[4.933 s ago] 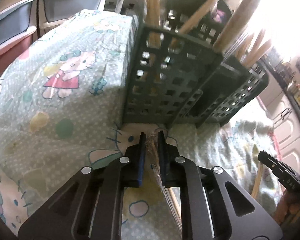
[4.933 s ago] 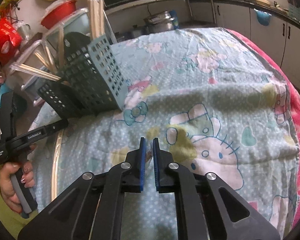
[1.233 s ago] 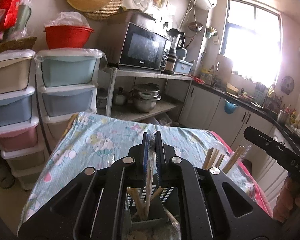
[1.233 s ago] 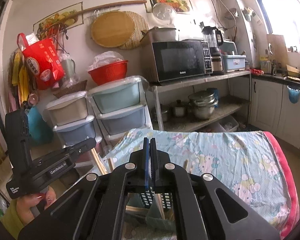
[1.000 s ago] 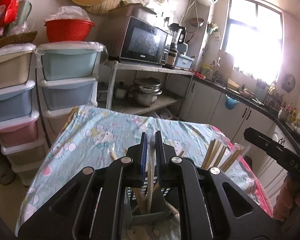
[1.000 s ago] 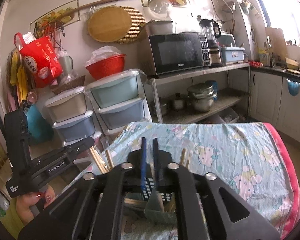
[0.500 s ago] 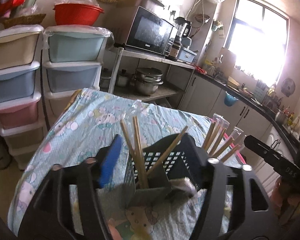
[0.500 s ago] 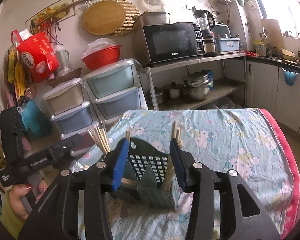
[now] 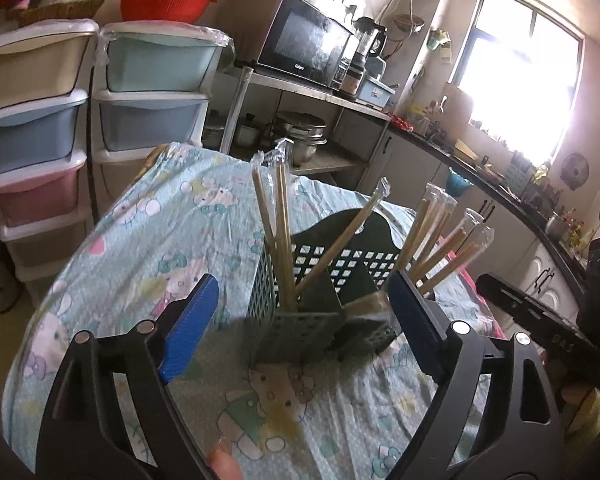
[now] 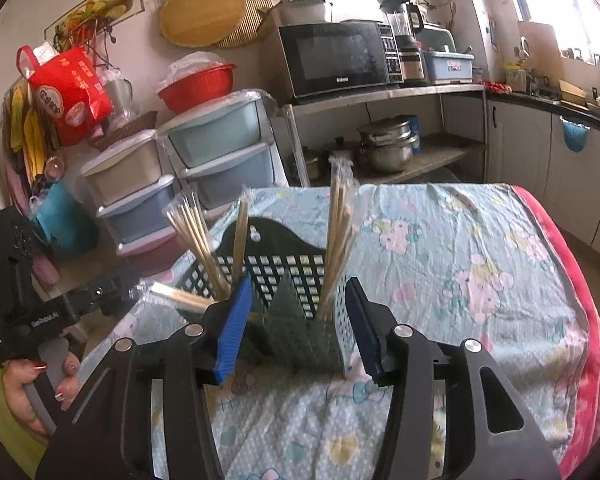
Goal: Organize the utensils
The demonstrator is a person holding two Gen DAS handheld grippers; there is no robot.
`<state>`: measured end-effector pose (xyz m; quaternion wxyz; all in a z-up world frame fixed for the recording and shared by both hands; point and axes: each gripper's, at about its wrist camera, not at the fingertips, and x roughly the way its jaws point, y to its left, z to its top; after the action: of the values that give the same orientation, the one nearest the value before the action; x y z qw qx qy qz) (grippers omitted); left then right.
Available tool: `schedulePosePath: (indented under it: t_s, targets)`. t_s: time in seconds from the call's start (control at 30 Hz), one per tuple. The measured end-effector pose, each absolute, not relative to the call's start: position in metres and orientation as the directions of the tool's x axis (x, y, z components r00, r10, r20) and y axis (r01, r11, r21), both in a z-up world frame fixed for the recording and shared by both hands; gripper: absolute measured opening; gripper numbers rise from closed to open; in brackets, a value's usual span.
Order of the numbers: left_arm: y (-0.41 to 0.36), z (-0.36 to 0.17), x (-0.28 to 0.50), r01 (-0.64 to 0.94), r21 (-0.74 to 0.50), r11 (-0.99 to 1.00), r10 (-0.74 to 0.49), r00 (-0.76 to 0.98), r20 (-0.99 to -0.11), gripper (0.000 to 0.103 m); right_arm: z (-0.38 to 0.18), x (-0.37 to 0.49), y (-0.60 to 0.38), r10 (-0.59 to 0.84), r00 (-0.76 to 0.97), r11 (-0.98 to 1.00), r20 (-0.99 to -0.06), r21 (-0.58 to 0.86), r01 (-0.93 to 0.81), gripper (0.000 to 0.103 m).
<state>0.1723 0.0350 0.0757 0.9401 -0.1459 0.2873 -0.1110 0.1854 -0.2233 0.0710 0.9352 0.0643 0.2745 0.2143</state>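
The basket's [image 9: 332, 276] base hides behind both grippers. Left gripper [image 9: 300, 312] and right gripper [image 10: 298, 320] tilt downward, jaws just opened, empty.

Dark caddy [image 9: 332, 280] mid-counter, wrapped chopsticks [image 9: 278, 236] fanning up and outward: block straight descent from above. Bare cloth counter [image 9: 148, 240] left of caddy, open passage. Near strip before caddy also free. Right claw [image 10: 296, 320] and left claw [image 9: 300, 320], jaws spread, empty, crowd near side. Drawer stacks [image 9: 40, 120] wall far-left edge.
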Motion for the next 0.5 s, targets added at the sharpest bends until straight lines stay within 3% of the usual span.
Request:
schedulePosePath:
  t_s: [0.07,0.5]
  targets:
    - [0.036,0.074,0.168,0.128,-0.35,0.928,-0.302,0.808,-0.506,0.09,0.068,0.183,-0.223,0.435,0.753,0.9,-0.494,0.238,-0.364,0.048]
    - [0.033,0.056,0.145,0.132,-0.348,0.928,-0.312,0.787,-0.532,0.092,0.039,0.164,-0.22,0.428,0.718,0.903,-0.549,0.231,-0.362,0.054]
